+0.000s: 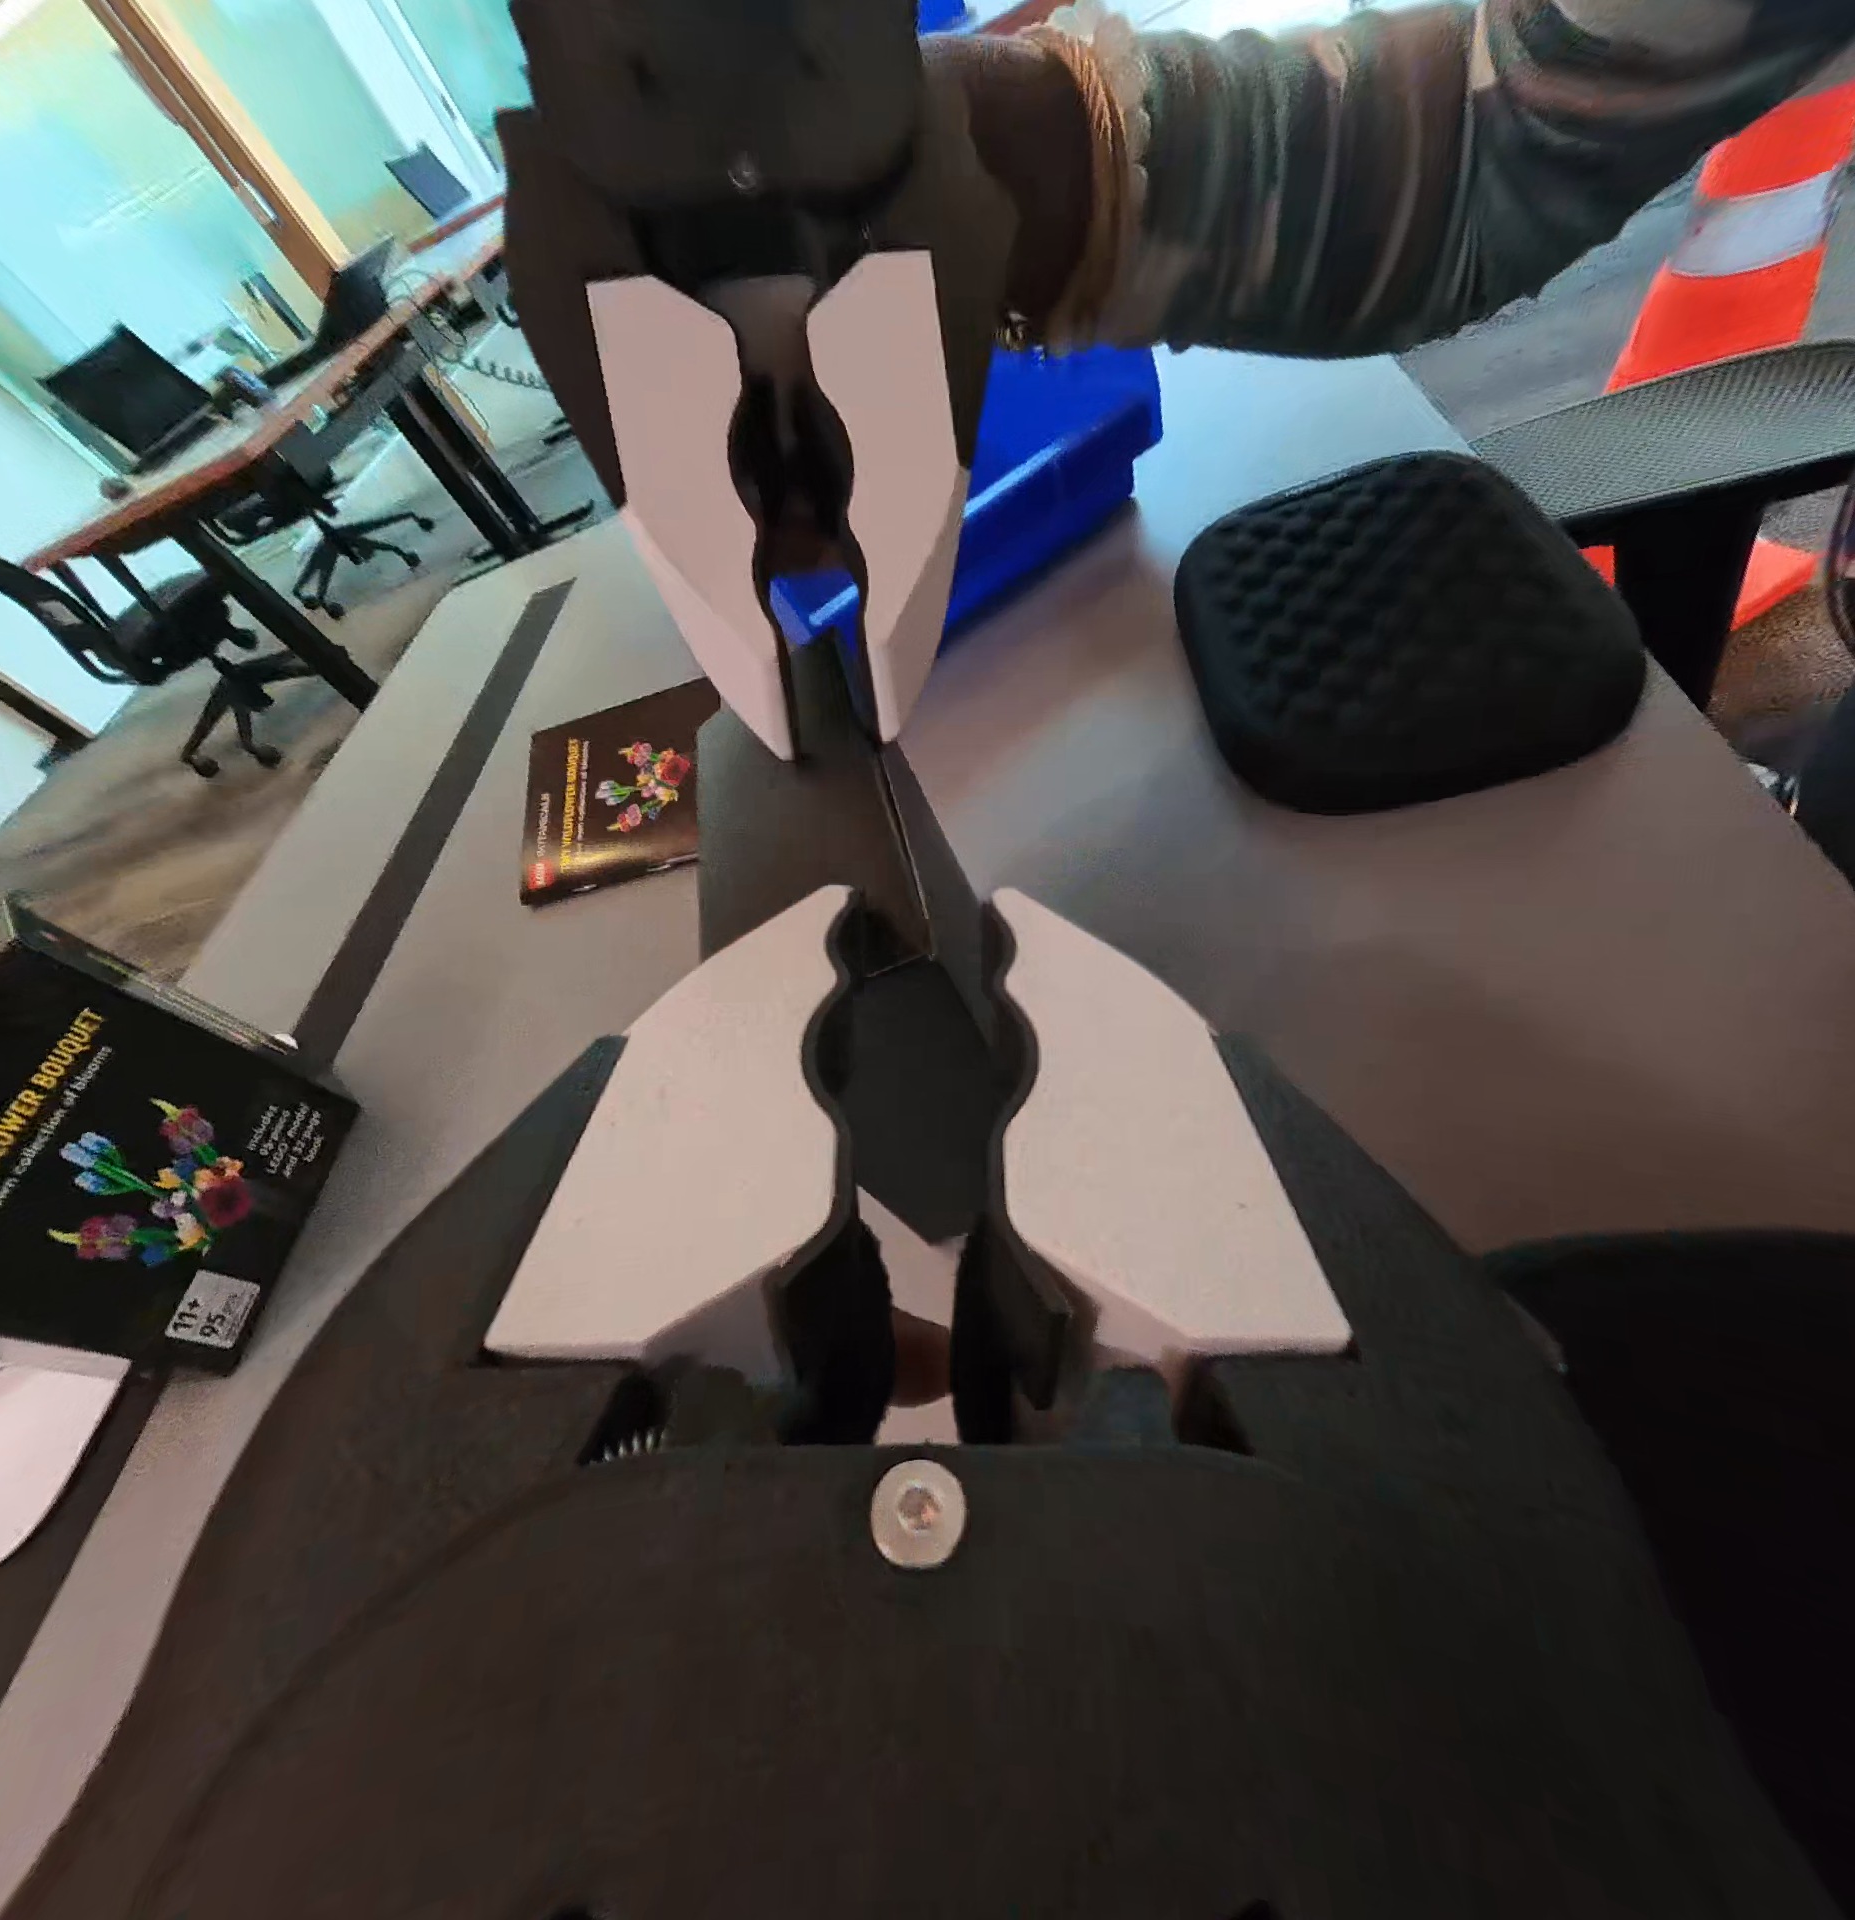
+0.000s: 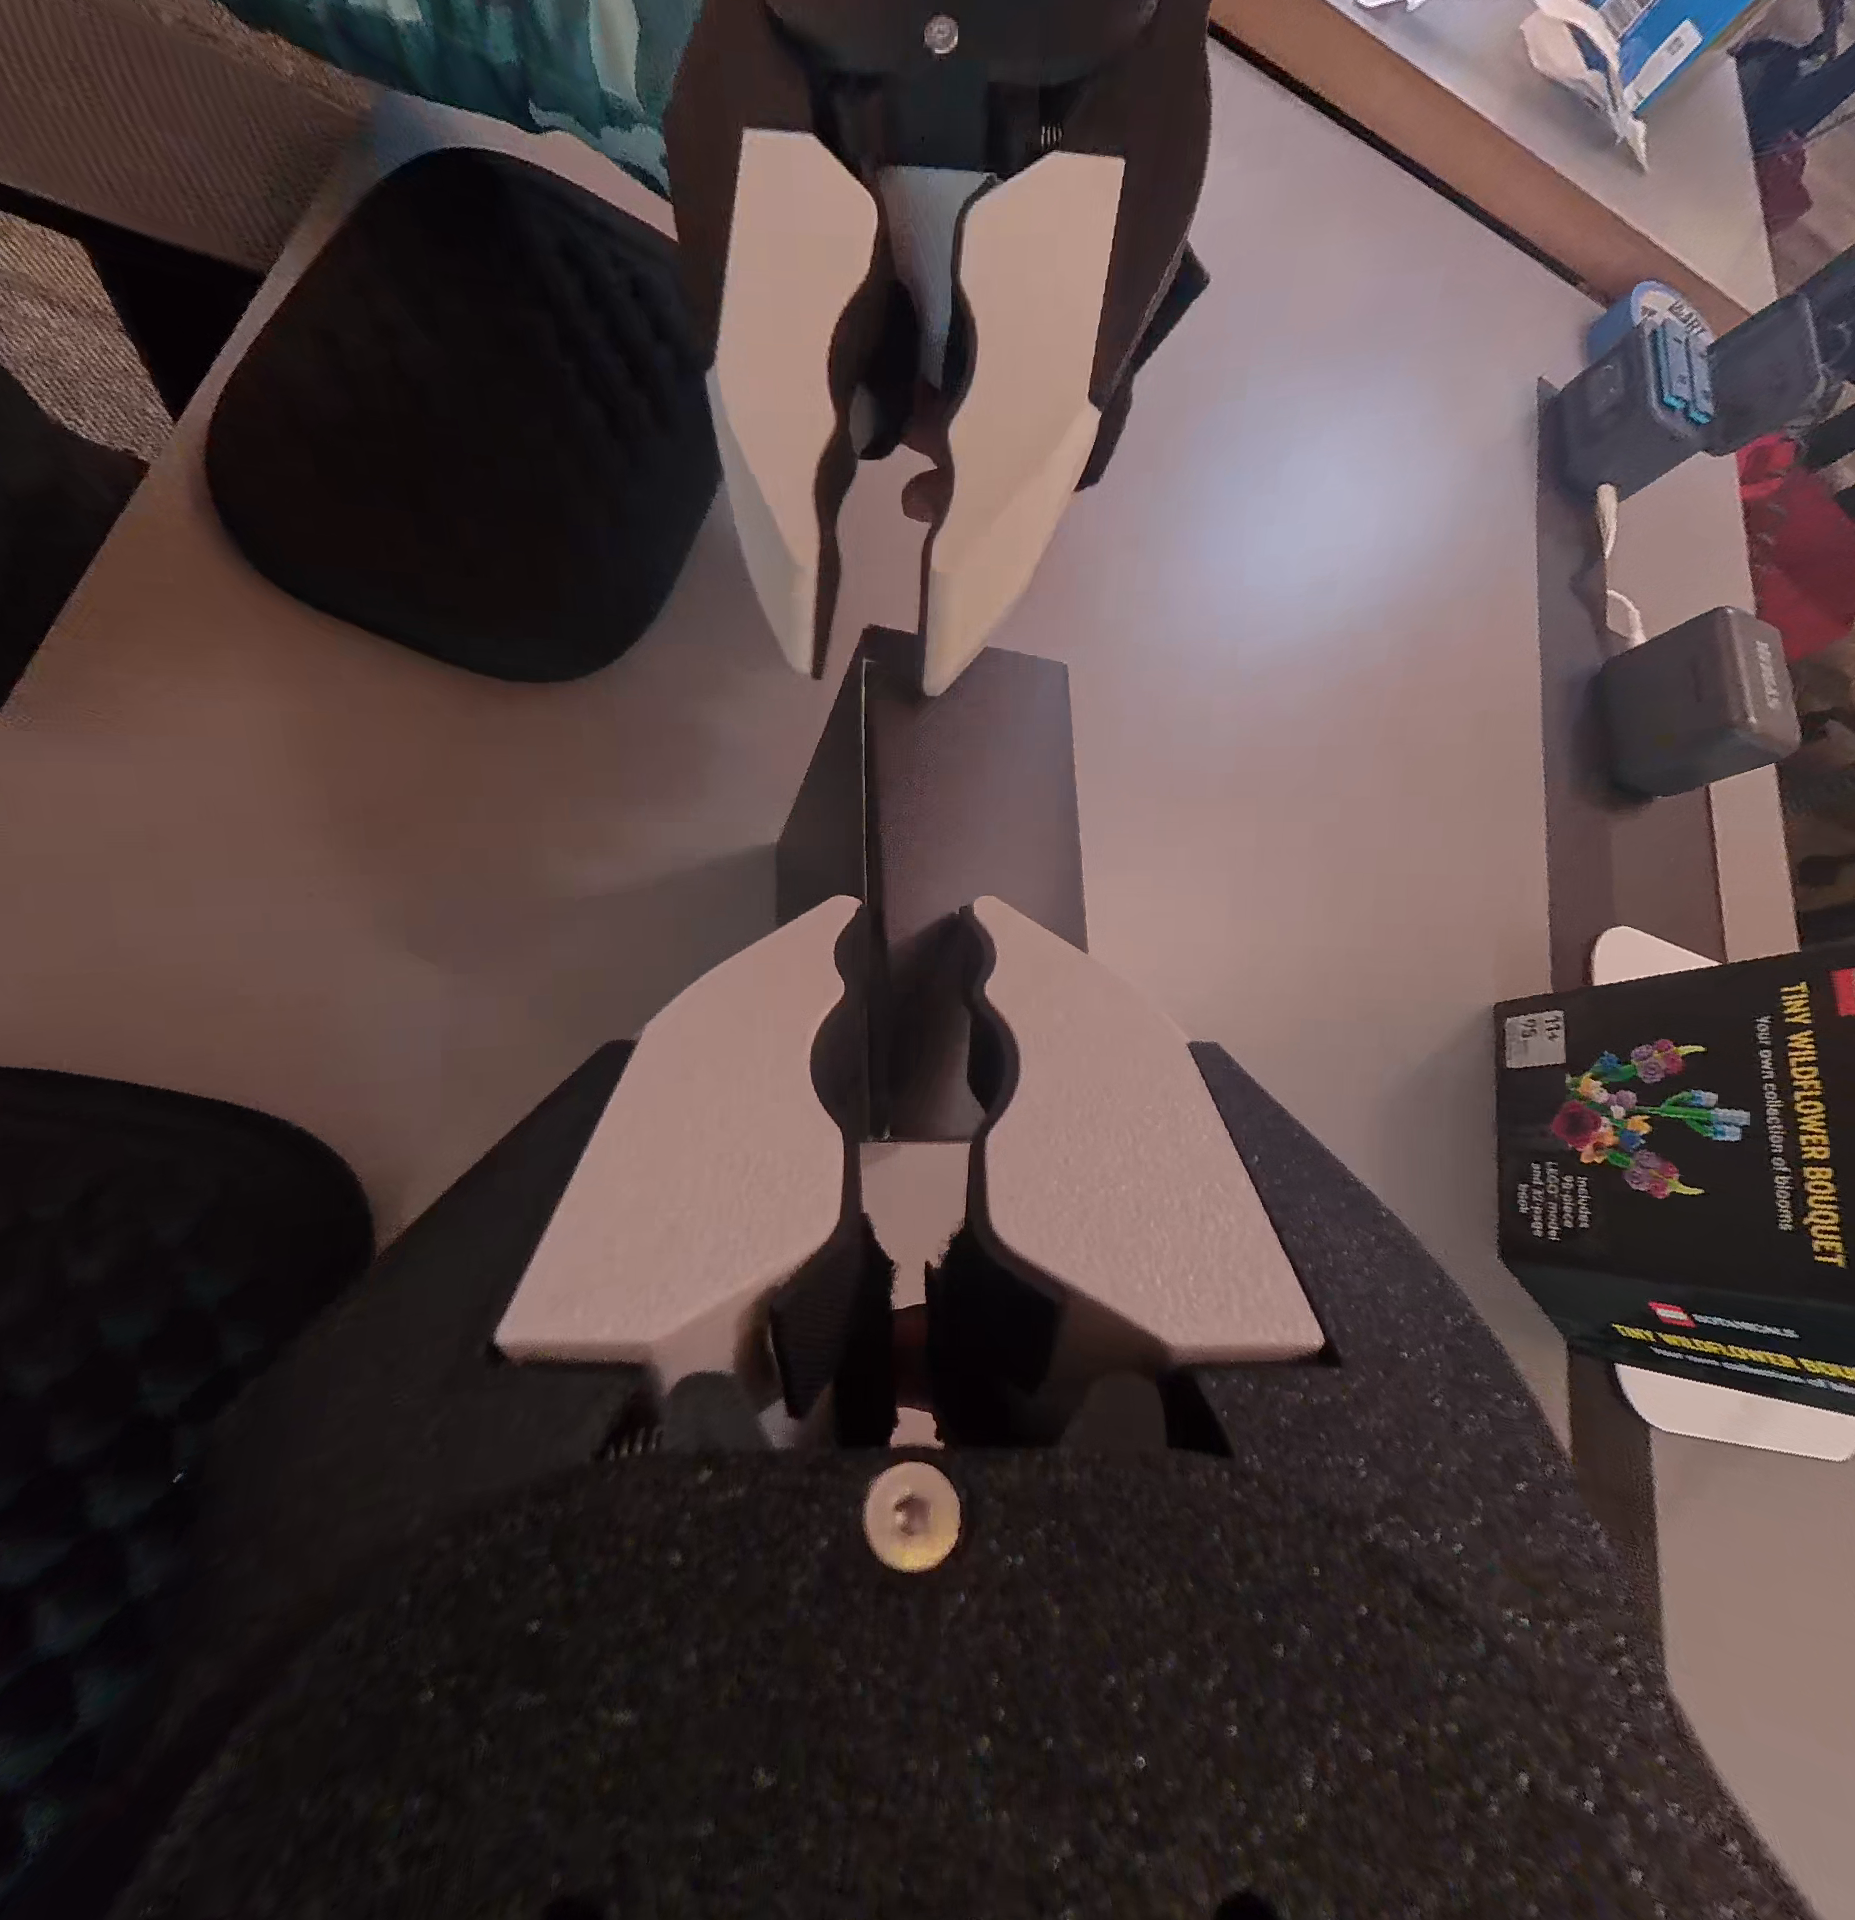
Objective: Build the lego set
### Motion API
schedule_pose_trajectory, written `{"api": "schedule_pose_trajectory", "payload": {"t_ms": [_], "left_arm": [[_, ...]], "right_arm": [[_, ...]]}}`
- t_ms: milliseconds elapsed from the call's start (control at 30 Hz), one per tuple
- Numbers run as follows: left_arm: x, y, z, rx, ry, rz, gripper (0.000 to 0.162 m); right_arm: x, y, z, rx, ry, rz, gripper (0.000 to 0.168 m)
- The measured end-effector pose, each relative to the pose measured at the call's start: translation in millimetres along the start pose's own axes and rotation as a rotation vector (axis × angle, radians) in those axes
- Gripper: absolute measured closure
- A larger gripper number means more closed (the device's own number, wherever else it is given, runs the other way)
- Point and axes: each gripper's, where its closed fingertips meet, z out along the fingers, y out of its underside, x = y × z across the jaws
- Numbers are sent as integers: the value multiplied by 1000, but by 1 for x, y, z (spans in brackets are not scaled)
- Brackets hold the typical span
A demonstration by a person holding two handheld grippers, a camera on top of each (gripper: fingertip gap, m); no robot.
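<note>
A plain black cardboard box (image 1: 767,831) stands on the grey table between my two grippers, which face each other. My left gripper (image 1: 923,914) is closed down on a thin upright flap at the box's near end. My right gripper (image 1: 840,740) pinches the same flap at the far end, held by a sleeved arm. In the right wrist view the black box (image 2: 964,790) lies between my right gripper (image 2: 915,920) and my left gripper (image 2: 869,665). The printed Lego set box (image 1: 123,1164) (image 2: 1681,1143) and the instruction booklet (image 1: 611,800) lie aside. No loose bricks show.
A blue bin (image 1: 1058,468) stands behind the right gripper. A black padded case (image 1: 1401,623) (image 2: 455,416) lies beside the box. Grey chargers (image 2: 1692,707) sit along a dark strip at the table edge. An office chair (image 1: 1681,416) and an orange cone (image 1: 1733,208) are beyond. Left tips to right tips: about 5 centimetres.
</note>
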Motion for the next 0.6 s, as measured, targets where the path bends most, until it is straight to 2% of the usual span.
{"api": "schedule_pose_trajectory", "payload": {"t_ms": [67,167,300,400,600], "left_arm": [[-1,1,-2,5,1,-15,148],[1,1,-3,9,14,-41,147],[1,2,-4,-13,37,-47,144],[1,2,-4,-21,56,-72,143],[0,3,-4,-3,56,-120,149]], "right_arm": [[-1,0,0,22,-3,22,153],[-7,-2,-3,82,-56,75,146],[10,-10,-21,281,-43,311,166],[4,11,-13,191,-66,346,167],[1,11,-9,209,-27,342,168]]}}
